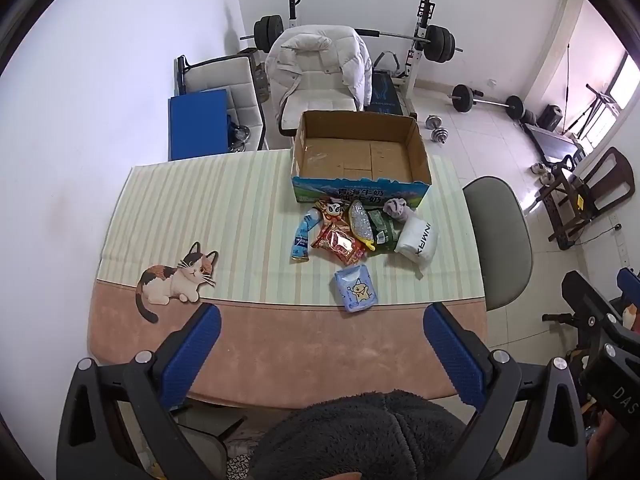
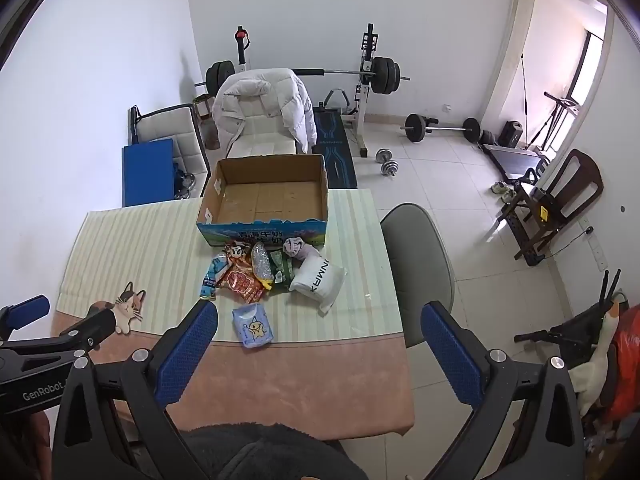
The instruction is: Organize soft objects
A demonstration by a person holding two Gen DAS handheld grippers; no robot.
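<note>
my left gripper (image 1: 320,320) and right gripper (image 2: 318,320) hover with jaws spread wide, holding nothing. soft items: tissue pack (image 1: 356,288) at 12 o'clock, snack bags (image 1: 340,240) beyond, before the cardboard box (image 1: 360,152).

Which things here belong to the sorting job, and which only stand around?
Job: cardboard box, tissue pack, white pouch, red snack bag, blue bottle, grey sock.
Around: white jacket, barbell, grey chair.
</note>
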